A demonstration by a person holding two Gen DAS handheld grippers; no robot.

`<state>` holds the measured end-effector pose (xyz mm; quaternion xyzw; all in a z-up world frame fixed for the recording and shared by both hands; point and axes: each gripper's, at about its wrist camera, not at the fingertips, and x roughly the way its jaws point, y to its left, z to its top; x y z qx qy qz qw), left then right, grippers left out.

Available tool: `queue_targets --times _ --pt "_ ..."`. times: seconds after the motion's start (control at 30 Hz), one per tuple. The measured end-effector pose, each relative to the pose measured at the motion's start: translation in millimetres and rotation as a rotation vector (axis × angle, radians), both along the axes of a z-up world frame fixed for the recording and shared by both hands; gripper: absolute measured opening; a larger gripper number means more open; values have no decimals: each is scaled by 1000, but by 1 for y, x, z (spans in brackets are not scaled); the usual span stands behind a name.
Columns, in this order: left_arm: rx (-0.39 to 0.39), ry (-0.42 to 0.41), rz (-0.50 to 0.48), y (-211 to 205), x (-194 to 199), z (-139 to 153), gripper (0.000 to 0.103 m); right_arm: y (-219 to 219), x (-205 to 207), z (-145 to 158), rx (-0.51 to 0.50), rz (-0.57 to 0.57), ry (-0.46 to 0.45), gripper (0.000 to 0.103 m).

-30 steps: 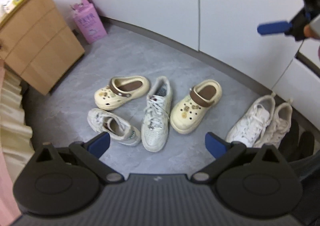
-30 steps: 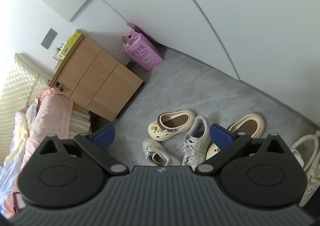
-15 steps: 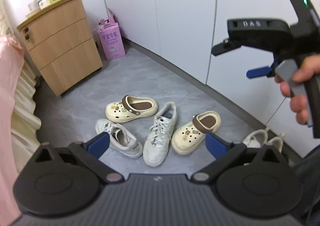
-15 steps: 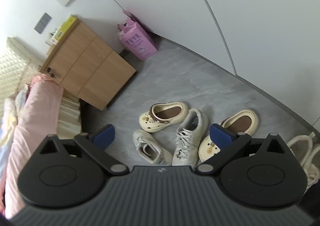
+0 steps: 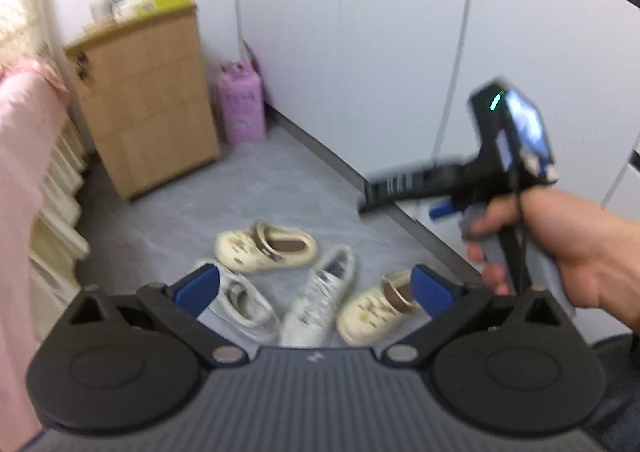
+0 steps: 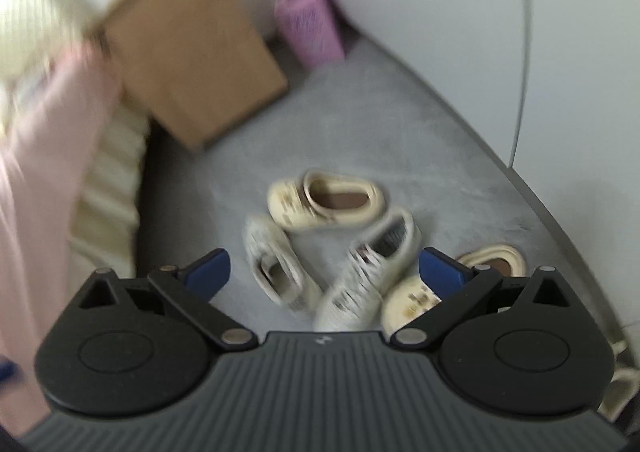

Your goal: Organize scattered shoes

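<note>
Holding both my black grippers, left point(image 5: 306, 286) and right point(image 6: 324, 270), high with jaws wide and empty, I look down. Two cream rubber clogs point(image 5: 266, 248) and two white lace-up sneakers point(image 5: 320, 296) lie jumbled low in the middle, pointing different ways.

Grey floor point(image 5: 256, 180), white cabinet doors point(image 5: 400, 52), wooden dresser point(image 5: 148, 100).

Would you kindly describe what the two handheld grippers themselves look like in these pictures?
Each gripper, the left gripper and the right gripper, has a ribbed dark grey body, two round black hubs, black linkage arms with silver pivots, and blue finger pads. Seen from the left wrist view, the right one has a black body, a green indicator light, a grey trigger and a thin black cable.
</note>
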<state>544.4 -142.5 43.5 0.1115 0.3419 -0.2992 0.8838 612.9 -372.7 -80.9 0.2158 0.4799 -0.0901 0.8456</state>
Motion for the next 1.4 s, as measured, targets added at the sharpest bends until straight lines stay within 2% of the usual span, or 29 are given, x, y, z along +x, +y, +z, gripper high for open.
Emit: queue_targets --times 0.17,0.3,0.37,0.4,0.43,0.53,0.6,0.7,0.83,0.87,0.97,1.03,1.1,1.23,1.4 --pt "-117 23 63 28 5 18 103 -14 3 -52 5 15 51 101" --pt "-140 10 96 43 4 26 103 -26 5 -94 10 25 89 98" --pt "-156 9 127 47 1 28 103 -32 6 -115 13 29 109 91" --pt "-162 8 140 49 0 29 103 -35 7 -126 15 32 118 81" --pt "-157 12 143 48 2 28 103 -38 7 -136 16 34 128 76" --pt "-146 62 158 47 13 23 103 -47 9 -168 20 41 157 75" --pt "-183 108 161 52 22 22 103 -53 10 -189 23 46 176 72" --pt "-218 144 189 58 28 21 103 -62 11 -221 27 53 205 52" --pt "-260 204 192 59 32 17 103 -74 13 -263 33 63 244 50" --pt "-294 238 198 61 32 15 103 -77 13 -273 35 65 253 50" --pt "-357 339 226 65 37 5 103 -73 6 -284 7 110 214 49" --pt "-358 374 246 66 39 -2 103 -76 1 -286 25 133 181 44" --pt "-346 408 264 64 41 -11 103 -80 2 -286 53 170 188 42" --pt "-319 413 288 64 42 -19 103 -78 8 -281 -29 332 205 41" --pt "-288 410 299 59 48 -24 103 -107 20 -273 -56 354 230 41"
